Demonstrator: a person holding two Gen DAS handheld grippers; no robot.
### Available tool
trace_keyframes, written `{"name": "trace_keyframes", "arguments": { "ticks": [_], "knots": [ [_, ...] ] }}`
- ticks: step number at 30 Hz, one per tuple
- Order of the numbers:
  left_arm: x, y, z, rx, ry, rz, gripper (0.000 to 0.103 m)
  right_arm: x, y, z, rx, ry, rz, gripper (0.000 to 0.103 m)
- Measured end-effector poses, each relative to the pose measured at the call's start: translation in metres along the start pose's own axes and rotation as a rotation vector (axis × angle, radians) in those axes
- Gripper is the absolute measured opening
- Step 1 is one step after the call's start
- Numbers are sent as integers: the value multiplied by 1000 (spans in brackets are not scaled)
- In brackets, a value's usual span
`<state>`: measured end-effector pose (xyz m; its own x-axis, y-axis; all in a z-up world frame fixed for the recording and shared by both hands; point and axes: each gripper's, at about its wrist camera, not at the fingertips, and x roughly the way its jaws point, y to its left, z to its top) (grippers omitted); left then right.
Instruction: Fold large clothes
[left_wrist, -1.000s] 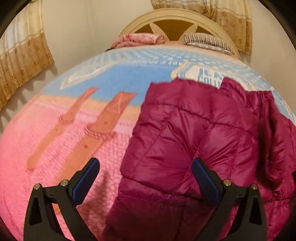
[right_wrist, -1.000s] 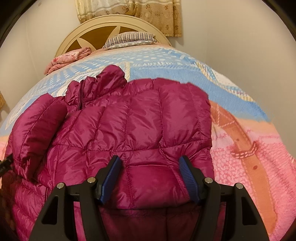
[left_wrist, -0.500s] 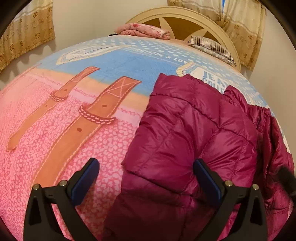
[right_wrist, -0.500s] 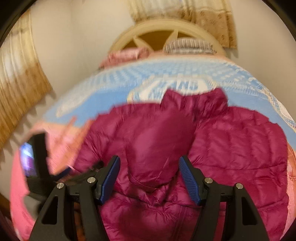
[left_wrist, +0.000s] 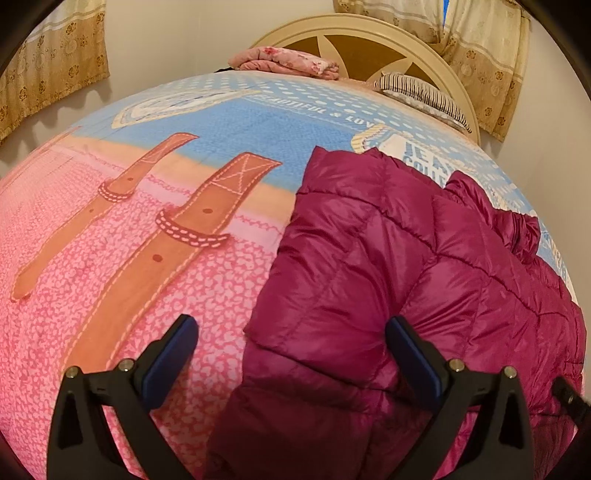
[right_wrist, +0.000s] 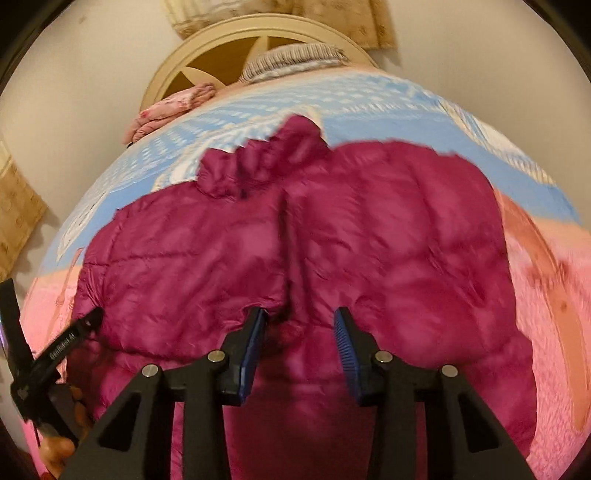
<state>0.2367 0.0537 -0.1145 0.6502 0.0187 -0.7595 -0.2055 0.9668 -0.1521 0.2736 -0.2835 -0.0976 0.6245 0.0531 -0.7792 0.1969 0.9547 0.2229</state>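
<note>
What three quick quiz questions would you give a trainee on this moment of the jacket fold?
1. True or false: the magenta quilted jacket lies on the bed cover.
2. The jaws of the left gripper stand: A wide open; B shut on a sleeve; C out of view.
3. Fill in: by the headboard lie a folded pink blanket and a striped ___.
Key: 1 true; 2 A; 3 pillow.

Jacket (left_wrist: 388, 266) on bed (left_wrist: 147, 258)

Jacket (left_wrist: 388, 266): glossy quilted magenta cloth. Bedspread (left_wrist: 110, 258): matt printed cloth. Headboard (left_wrist: 354, 35): smooth cream wood.
</note>
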Motion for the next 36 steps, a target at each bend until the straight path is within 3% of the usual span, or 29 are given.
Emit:
{"name": "trace_keyframes", "arguments": {
  "ticks": [3, 5, 7, 9, 11, 14, 16, 17, 18, 19, 22, 25, 28, 36],
  "knots": [
    [0, 1, 0, -5, -1, 0, 103, -5, -5, -3, -40, 16, -67, 40],
    [-1, 2, 1, -11, -4, -5, 103, -24, -11, -1, -22, -34, -103, 40],
    [-2, 3, 0, -12, -6, -4, 103, -47, -16, 4, 40, -137, -74, 41],
    [-6, 6, 0, -31, -25, -5, 103, -59, -11, 12, 70, -174, -13, 44],
    [-15, 18, -1, -95, -71, -5, 103, -50, 8, 22, 40, -135, 34, 63],
    [-26, 46, -4, -242, -131, 13, 103, -21, 34, 28, -31, -94, -51, 63],
    [-24, 58, -4, -308, -124, 17, 103, 3, 45, 28, -57, -46, -95, 63],
    [-22, 61, -4, -324, -117, 14, 103, 14, 48, 26, -61, -12, -109, 62],
    [-20, 61, -3, -325, -113, 16, 103, 18, 46, 22, -64, 4, -111, 54],
    [-20, 58, -2, -311, -116, 23, 103, 23, 48, 19, -73, 17, -99, 30],
    [-17, 44, 2, -239, -109, 41, 103, 12, 51, 14, -122, -32, -141, 22],
    [-10, 32, 4, -182, -82, 58, 103, 7, 44, 10, -165, -52, -195, 22],
    [-6, 28, 3, -158, -73, 75, 103, 22, 28, 3, -135, 3, -166, 22],
    [-2, 25, 4, -140, -48, 91, 103, 28, 36, -7, -190, -48, -210, 24]
  ]
}}
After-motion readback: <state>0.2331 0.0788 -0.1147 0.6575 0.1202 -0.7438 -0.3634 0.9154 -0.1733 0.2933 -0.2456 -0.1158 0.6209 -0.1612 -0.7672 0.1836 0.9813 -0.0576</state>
